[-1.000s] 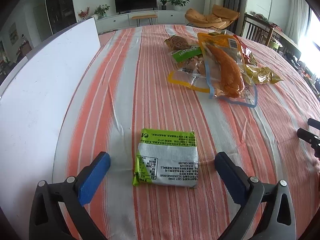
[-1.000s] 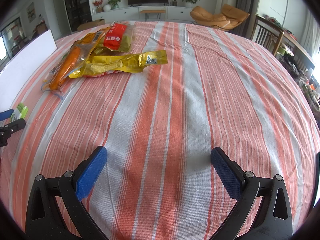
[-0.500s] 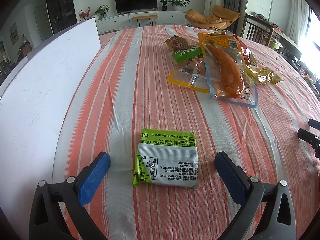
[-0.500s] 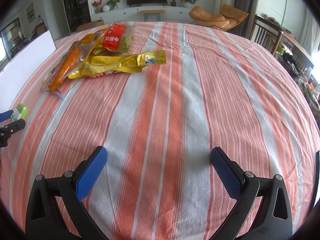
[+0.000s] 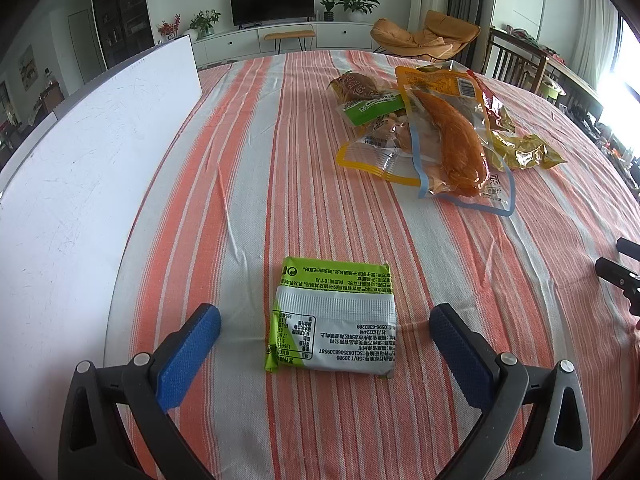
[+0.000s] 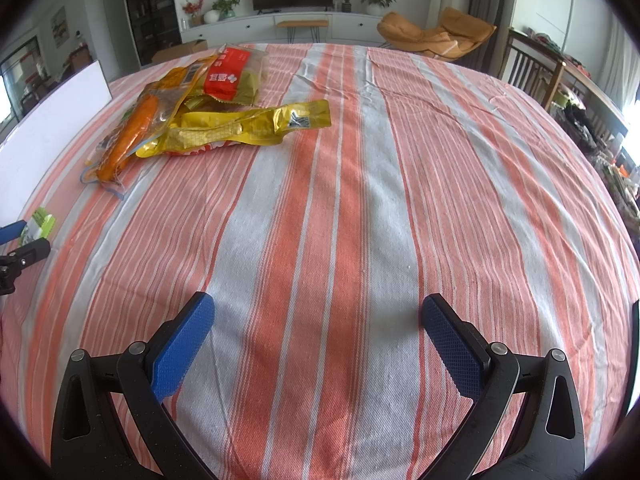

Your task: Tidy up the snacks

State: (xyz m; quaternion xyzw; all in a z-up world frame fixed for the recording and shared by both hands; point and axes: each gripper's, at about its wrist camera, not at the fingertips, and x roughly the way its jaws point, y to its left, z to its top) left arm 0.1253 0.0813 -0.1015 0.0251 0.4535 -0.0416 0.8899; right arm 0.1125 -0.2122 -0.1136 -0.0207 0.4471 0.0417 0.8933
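Snacks here split into one green-and-silver packet (image 5: 334, 320) lying flat on the striped tablecloth (image 5: 256, 168), near its left edge by the white board (image 5: 80, 168), and a heap of bags (image 5: 432, 132) farther toward the far side. That packet sits directly ahead of the left gripper (image 5: 325, 332), between its spread, empty jaws, its longer side running away from the camera. By my judgement the left is far nearer; the right gripper (image 6: 318, 326), also spread and empty, faces bare cloth.

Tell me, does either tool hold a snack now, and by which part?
Nothing is held. The left tool is open around the green packet; the right tool is open over bare cloth.
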